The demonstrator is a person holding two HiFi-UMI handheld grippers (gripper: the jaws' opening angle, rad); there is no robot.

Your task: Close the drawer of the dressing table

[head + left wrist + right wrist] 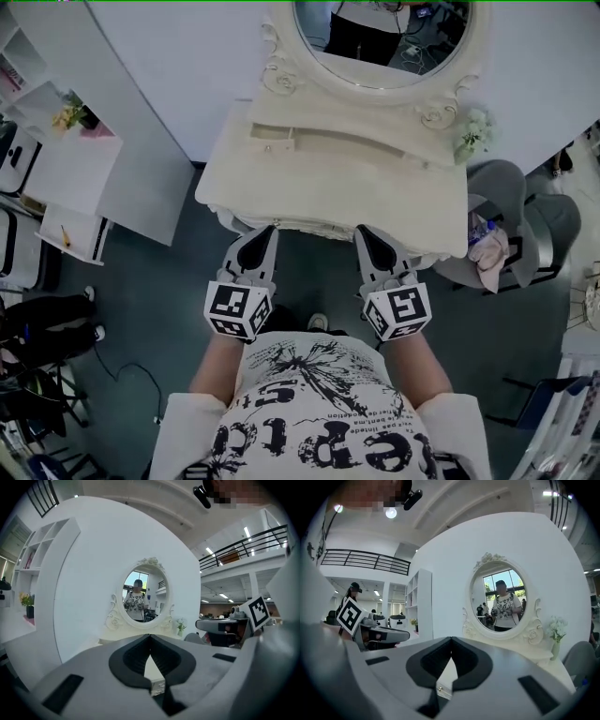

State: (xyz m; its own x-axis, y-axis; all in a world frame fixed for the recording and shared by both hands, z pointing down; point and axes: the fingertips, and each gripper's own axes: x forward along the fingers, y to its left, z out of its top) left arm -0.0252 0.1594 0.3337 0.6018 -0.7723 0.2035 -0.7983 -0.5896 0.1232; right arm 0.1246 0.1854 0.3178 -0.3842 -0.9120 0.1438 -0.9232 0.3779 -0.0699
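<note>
Closest to the head camera is the person's printed shirt (319, 412), with both forearms reaching out from it toward the furniture.

At the far left stands a white shelf unit (66, 178), well apart from the work. Next comes the left gripper (260, 234), its marker cube (237, 311) facing up at me. The jaws are pressed together at the tips and hold nothing. From above, those tips sit right at the front edge of the cream dressing table (328, 192).

The drawer (443, 673) is in the front of that table, directly ahead of both tools. I see it only as a cream panel with a small metal fitting, showing through the hollow behind the meeting tips (the same sliver appears in the left gripper view). From overhead the tabletop covers it, so I cannot tell whether it is fully in, or whether either tool touches it.

An oval mirror (384, 37) in a carved frame rises at the back of the table.

The right gripper (368, 234) is beside its partner at the same front edge, jaws likewise closed on nothing.

Further right, a small spray of pale flowers (473, 136) stands on the table's corner, and a grey chair (511, 220) sits just beside the table.
</note>
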